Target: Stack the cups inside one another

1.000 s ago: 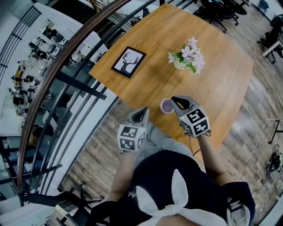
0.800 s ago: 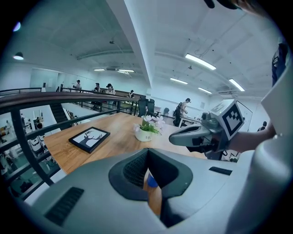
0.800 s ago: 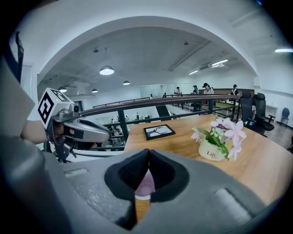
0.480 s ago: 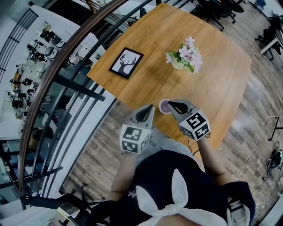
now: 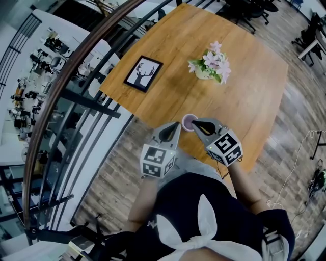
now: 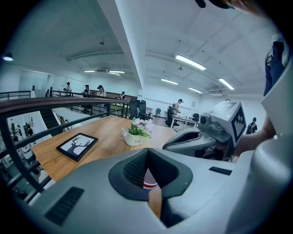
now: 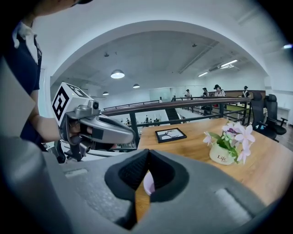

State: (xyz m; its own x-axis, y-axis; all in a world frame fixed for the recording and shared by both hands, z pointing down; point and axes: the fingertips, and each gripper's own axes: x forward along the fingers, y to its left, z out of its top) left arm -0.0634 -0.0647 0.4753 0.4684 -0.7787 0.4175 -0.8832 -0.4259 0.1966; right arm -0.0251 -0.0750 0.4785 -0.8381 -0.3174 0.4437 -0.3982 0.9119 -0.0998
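Note:
A small pale purple cup [image 5: 189, 122] stands upright near the wooden table's [image 5: 239, 92] front edge. My right gripper [image 5: 194, 123] is shut with nothing in it, its tips right beside the cup on the right. My left gripper [image 5: 174, 125] is also shut and empty, just off the table edge to the cup's left. In the left gripper view the cup [image 6: 147, 180] shows as a sliver through the hollow behind the closed jaws, with a red and blue band. In the right gripper view the cup [image 7: 149, 183] peeks through in the same way.
A framed deer picture [image 5: 143, 73] lies at the table's left side. A white pot of pink flowers [image 5: 209, 65] stands further back. A curved railing [image 5: 76, 97] runs along the table's left, over a drop to a lower floor. Office chairs [image 5: 254, 15] stand beyond the table.
Both grippers have crept forward towards the cup; the left one has come up close to the table edge. The cup has stayed where it was.

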